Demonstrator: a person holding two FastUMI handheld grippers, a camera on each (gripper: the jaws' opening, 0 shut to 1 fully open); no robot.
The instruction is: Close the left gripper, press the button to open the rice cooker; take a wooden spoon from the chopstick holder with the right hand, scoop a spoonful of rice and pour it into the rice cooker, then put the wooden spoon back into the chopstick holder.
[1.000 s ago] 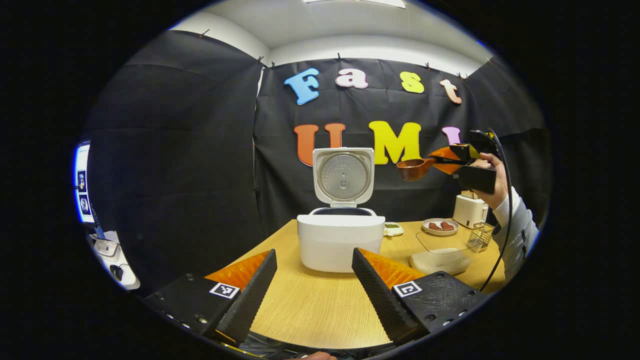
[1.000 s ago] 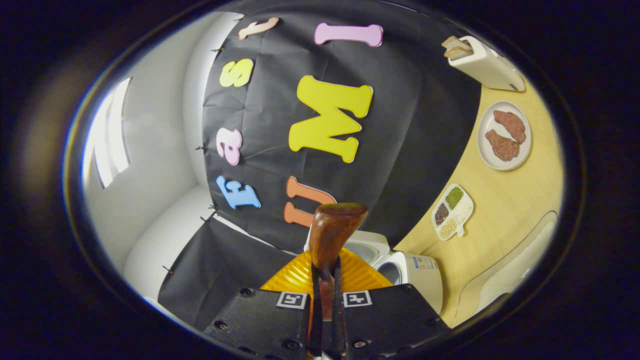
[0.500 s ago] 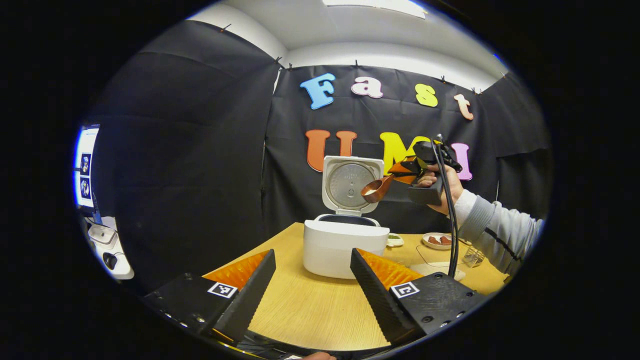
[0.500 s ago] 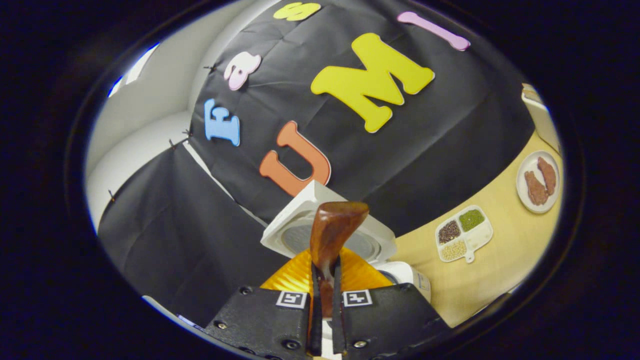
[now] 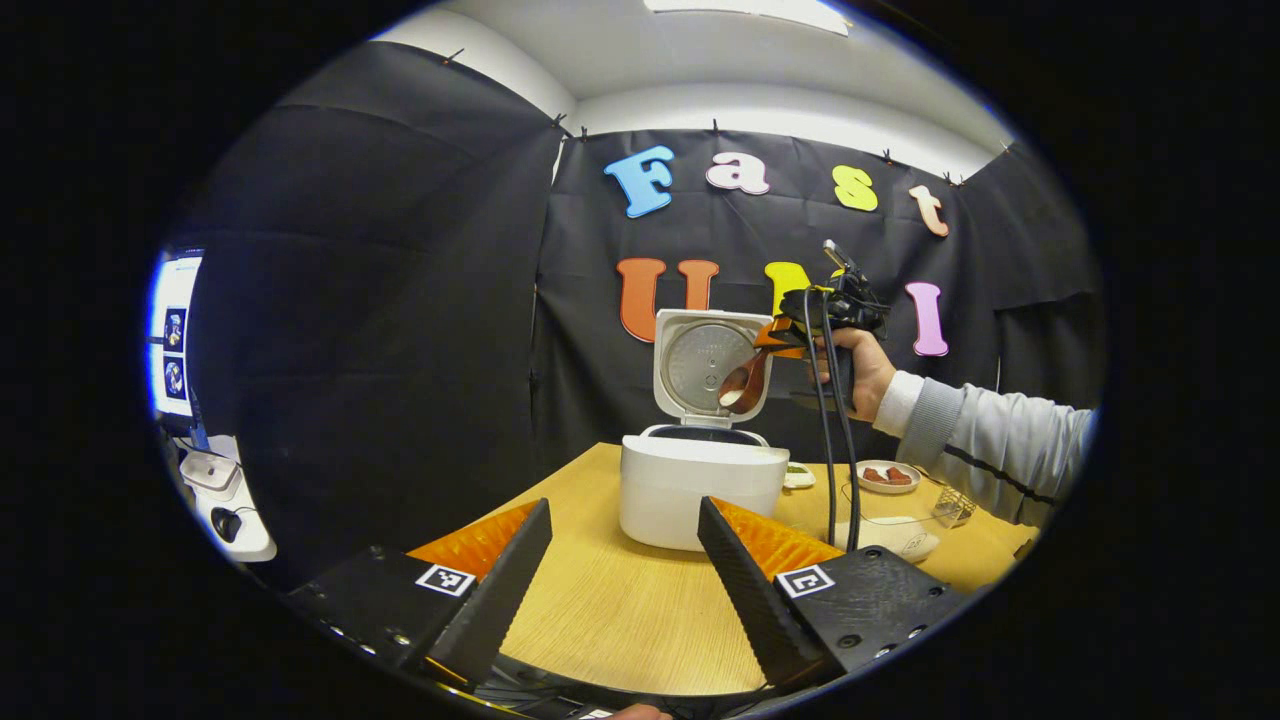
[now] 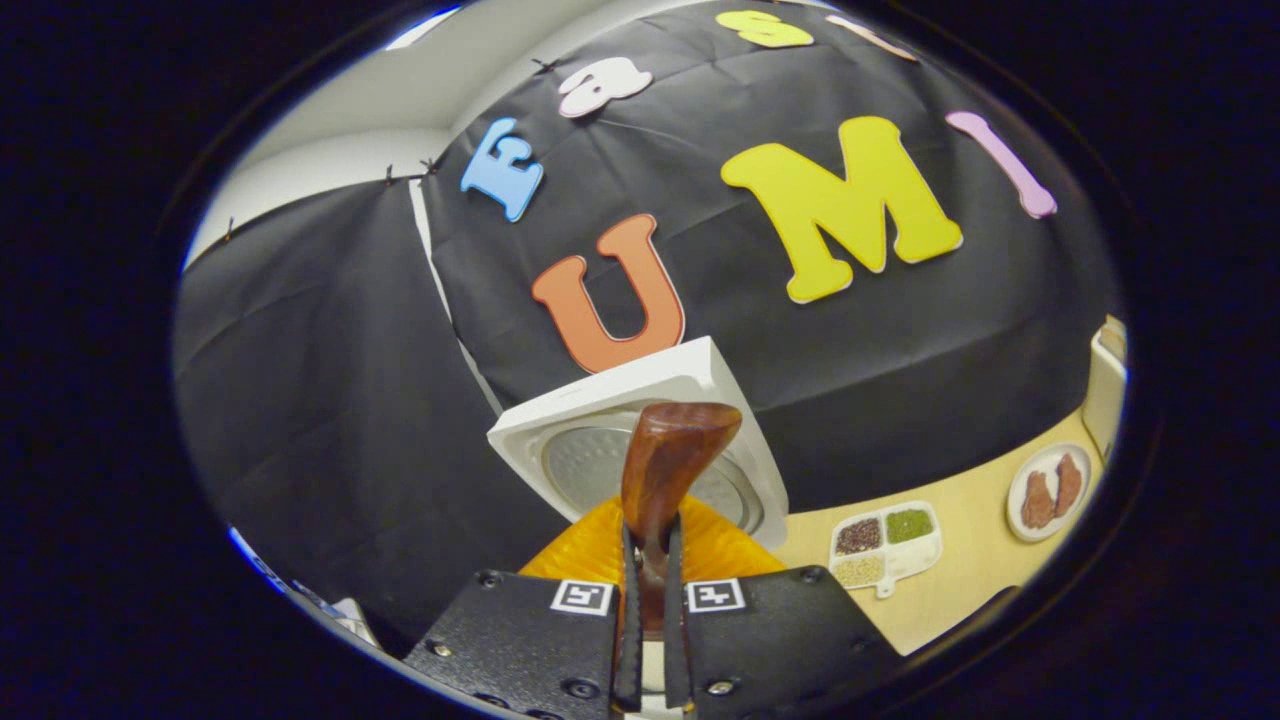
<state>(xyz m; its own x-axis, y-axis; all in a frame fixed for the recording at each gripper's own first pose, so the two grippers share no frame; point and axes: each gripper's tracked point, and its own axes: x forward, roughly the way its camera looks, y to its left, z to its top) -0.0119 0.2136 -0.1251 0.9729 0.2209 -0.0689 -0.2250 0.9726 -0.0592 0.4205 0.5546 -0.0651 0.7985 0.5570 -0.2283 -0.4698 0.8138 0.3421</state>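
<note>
The white rice cooker (image 5: 703, 488) stands on the wooden table with its lid (image 5: 708, 365) raised. My right gripper (image 5: 782, 338) hangs above it, shut on the wooden spoon (image 5: 741, 386), whose bowl tips down over the open pot with white rice showing in it. In the right gripper view the right gripper (image 6: 650, 540) clamps the spoon's handle, and the spoon (image 6: 667, 465) reaches out in front of the cooker lid (image 6: 640, 430). My left gripper (image 5: 622, 560) hovers open over the table's near side, nothing between its fingers. The wire chopstick holder (image 5: 950, 507) sits at the far right.
A clear rice container (image 5: 895, 535) lies right of the cooker. Behind it are a plate with brown pieces (image 5: 885, 476) and a divided dish of grains (image 6: 885, 541). A sleeved arm (image 5: 990, 445) and hanging cables (image 5: 835, 440) cross the right side. A monitor (image 5: 172, 340) glows at far left.
My right gripper has carried the spoon leftward from beside the cooker to over its open pot and tipped the bowl downward. The left gripper has stayed open, its view shifting slightly.
</note>
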